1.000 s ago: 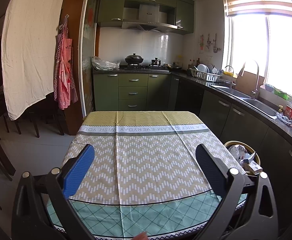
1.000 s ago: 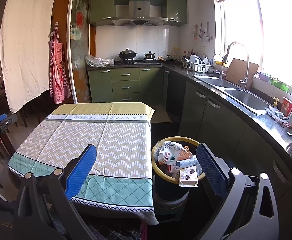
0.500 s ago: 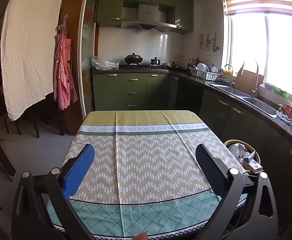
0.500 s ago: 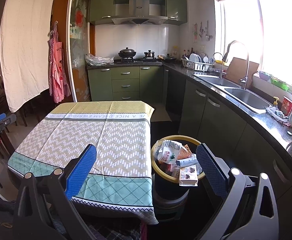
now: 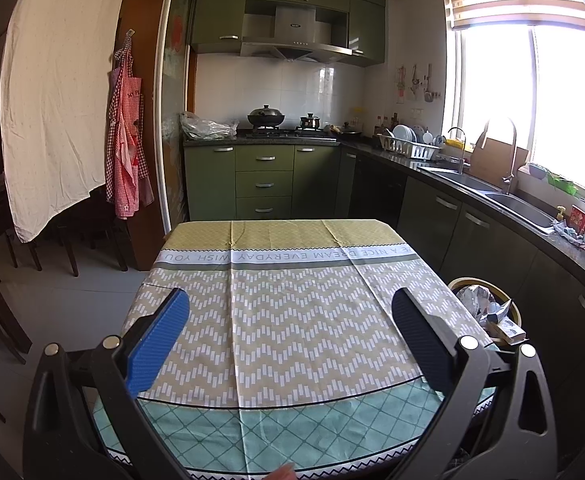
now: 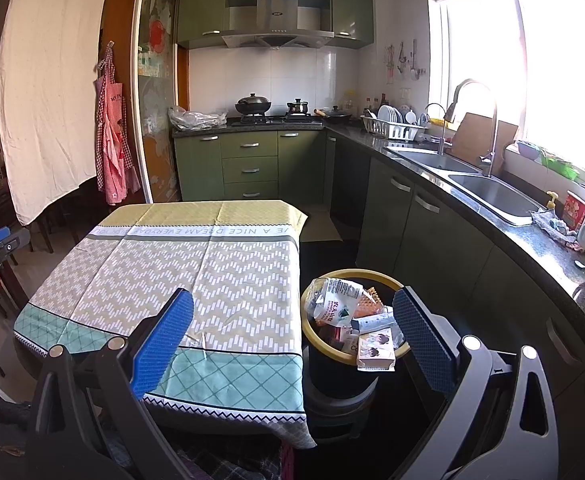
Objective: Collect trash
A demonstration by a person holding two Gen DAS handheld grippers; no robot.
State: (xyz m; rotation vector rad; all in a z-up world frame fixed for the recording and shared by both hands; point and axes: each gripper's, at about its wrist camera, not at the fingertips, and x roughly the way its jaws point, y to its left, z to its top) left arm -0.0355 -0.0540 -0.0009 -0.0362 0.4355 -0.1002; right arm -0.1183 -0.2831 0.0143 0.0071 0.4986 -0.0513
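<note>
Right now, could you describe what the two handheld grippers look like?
Both match: the left gripper and right gripper have black plastic frames with silver round bolts and two flat fingers faced with textured blue pads. No cables or sleeves show.

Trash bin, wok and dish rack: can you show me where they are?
Trash bin (image 6: 319, 339): right wrist view, yellow rim at its left.
Wok (image 6: 253, 105): right wrist view, black lid.
Dish rack (image 6: 392, 131): right wrist view, white front wall.
</note>
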